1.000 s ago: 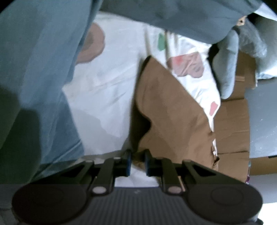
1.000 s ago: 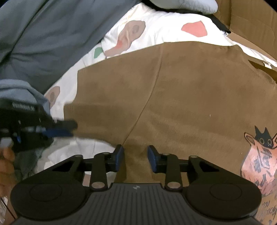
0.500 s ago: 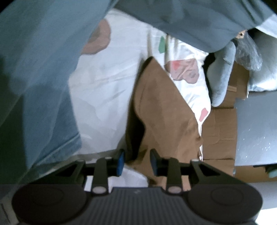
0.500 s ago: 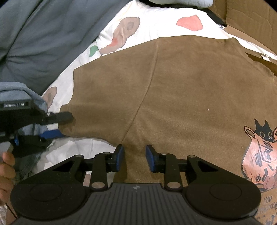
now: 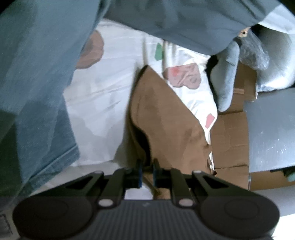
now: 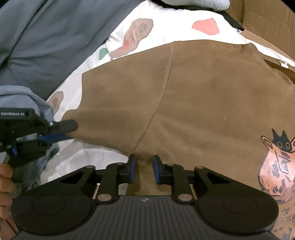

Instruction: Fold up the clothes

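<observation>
Right wrist view is filled mostly by the brown T-shirt [image 6: 202, 103], spread across the middle and right of the frame on a white bedsheet [image 6: 175, 24] printed with coloured shapes; its printed cat-and-jug graphic [image 6: 276, 162] sits at the right edge and a seam runs down the centre. A grey blanket [image 6: 46, 42] takes the upper left, and cardboard [image 6: 267, 16] shows in the upper right. At left centre the left gripper [image 6: 70, 131] has its two fingers closed over the sleeve corner of the shirt, a hand [image 6: 5, 181] visible below it. At bottom centre the right gripper [image 6: 144, 166] has its blue pads set either side of the shirt's near edge with a gap between them; fabric lies in that gap, but I cannot tell whether the pads are pressing it. From the left wrist view the same shirt [image 5: 162, 118] runs up the centre of the frame, its edge lifted into a raised fold just above the pads, with a blue denim garment [image 5: 36, 83] down the left side. As for progress, the shirt lies mostly flat and open, body unfolded, with only the sleeve side gathered and raised; I judge a sleeve fold is under way and the body folds remain.
</observation>
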Demonstrator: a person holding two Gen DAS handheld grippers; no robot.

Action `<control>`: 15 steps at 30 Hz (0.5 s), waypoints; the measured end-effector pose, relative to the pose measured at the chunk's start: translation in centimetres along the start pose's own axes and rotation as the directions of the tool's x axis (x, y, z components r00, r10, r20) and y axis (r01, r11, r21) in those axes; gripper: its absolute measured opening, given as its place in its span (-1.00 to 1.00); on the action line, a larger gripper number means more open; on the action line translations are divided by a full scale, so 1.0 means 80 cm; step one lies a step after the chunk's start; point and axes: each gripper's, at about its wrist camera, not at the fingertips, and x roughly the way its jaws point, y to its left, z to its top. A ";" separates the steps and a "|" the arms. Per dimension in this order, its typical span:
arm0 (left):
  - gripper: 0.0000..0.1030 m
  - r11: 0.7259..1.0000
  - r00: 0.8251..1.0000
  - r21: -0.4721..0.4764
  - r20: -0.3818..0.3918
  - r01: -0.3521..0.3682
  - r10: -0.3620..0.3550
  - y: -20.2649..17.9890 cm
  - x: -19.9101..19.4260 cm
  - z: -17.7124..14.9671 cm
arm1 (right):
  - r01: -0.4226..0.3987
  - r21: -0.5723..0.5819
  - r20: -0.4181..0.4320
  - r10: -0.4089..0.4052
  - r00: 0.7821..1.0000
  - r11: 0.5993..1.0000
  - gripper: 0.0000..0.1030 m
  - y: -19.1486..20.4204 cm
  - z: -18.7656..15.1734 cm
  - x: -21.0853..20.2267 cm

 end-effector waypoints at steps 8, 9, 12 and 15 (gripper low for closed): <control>-0.82 0.987 1.000 0.161 -0.015 0.028 -0.026 -0.039 -0.003 0.002 | -0.022 0.037 -0.014 0.022 1.000 0.999 -0.80 0.003 -0.001 0.011; -0.83 0.984 1.000 0.178 -0.017 0.029 -0.027 -0.044 -0.003 0.001 | -0.024 0.042 -0.015 0.025 1.000 0.999 -0.82 0.003 -0.001 0.013; -0.84 0.979 0.999 0.201 -0.027 0.039 -0.034 -0.055 -0.001 -0.002 | -0.039 0.084 -0.016 0.040 0.999 0.996 -0.86 -0.001 -0.003 0.016; -0.84 0.975 0.999 0.219 -0.034 0.044 -0.037 -0.063 0.002 -0.005 | -0.059 0.152 -0.010 0.061 0.998 0.987 -0.87 -0.010 -0.005 0.018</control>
